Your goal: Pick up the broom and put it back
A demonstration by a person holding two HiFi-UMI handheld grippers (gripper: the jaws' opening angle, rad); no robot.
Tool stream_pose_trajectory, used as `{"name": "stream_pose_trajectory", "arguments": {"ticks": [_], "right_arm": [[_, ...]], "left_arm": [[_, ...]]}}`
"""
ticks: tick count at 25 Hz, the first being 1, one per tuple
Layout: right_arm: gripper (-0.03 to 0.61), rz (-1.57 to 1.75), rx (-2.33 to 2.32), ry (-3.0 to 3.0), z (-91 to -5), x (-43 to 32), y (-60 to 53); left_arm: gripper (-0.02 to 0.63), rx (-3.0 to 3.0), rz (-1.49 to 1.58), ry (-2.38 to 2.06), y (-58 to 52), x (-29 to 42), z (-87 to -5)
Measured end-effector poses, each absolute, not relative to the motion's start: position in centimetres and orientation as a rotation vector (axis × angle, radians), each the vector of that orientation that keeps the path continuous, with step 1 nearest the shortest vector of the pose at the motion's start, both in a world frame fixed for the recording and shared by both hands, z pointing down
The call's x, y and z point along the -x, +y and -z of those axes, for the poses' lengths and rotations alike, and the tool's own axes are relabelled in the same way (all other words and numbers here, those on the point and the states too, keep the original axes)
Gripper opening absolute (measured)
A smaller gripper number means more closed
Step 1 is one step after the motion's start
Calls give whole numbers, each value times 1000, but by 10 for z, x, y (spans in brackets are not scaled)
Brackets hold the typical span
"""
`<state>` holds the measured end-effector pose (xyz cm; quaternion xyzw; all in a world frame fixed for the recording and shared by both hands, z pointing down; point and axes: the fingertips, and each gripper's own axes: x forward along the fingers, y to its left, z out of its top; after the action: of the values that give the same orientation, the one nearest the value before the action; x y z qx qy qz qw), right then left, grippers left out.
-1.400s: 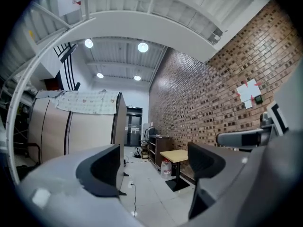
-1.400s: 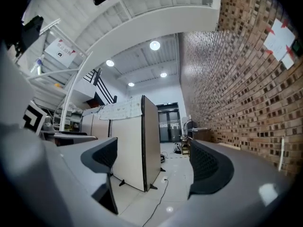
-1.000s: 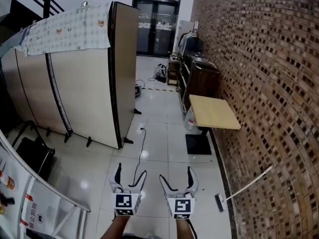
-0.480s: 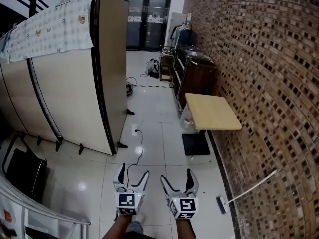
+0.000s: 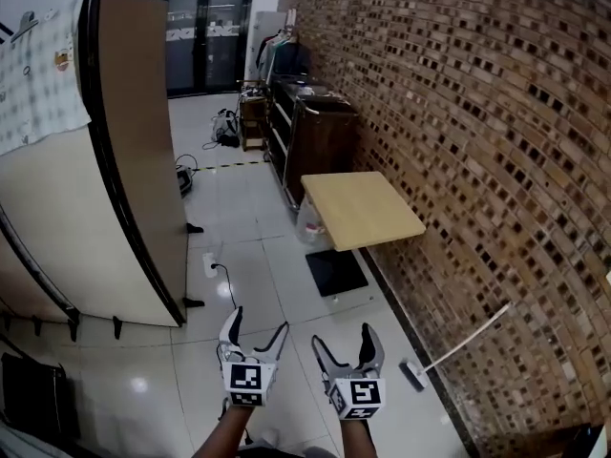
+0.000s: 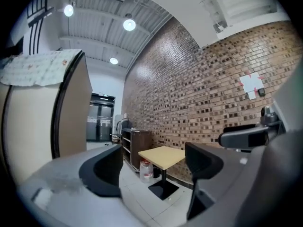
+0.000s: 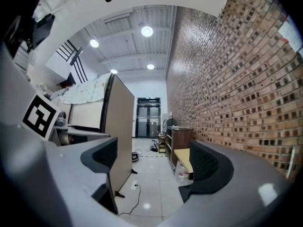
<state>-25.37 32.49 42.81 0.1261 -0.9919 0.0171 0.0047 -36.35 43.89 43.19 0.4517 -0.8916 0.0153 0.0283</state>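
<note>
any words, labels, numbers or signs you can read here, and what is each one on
No text reads clearly.
White lettering on the glass doors: too blurred to read.
White-and-red notice on the brick wall: too small to read.
Square markers on the left gripper and right gripper: patterns, no words.
</note>
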Motion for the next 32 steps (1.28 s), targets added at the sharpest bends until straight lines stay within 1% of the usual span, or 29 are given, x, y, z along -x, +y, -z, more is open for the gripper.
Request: {"name": "stream_pose_trajectory", "arguments": {"ticks": [3,5,10,15,21,26,32], "right_arm": [[479,-55,-571,-3061,-439,233,286],[480,-59,-701,-3026,-445,209,255],[479,-71,-1003,-2950,-456,139,174],[480,-89,-1335,-2879,-460,47,91],[479,-106,-1616,-2755,-462,-41,20],[479,-152,-1718,-2678,-479,-72,-13],[479,-155,-1803,-2604,-491,-80,-71]], "left_arm": [[414,-1545,-88,-2665,388,359,-447],[414,-1663,-76,-2589,345,342,-455],[414,-1934,-59,-2381,234,281,-469],[414,-2202,-79,-2202,127,205,-470],[414,-2398,-114,-2016,38,128,-472],[414,-2479,-148,-1900,-11,94,-482],[414,-2547,-148,-1811,-82,85,-494]]}}
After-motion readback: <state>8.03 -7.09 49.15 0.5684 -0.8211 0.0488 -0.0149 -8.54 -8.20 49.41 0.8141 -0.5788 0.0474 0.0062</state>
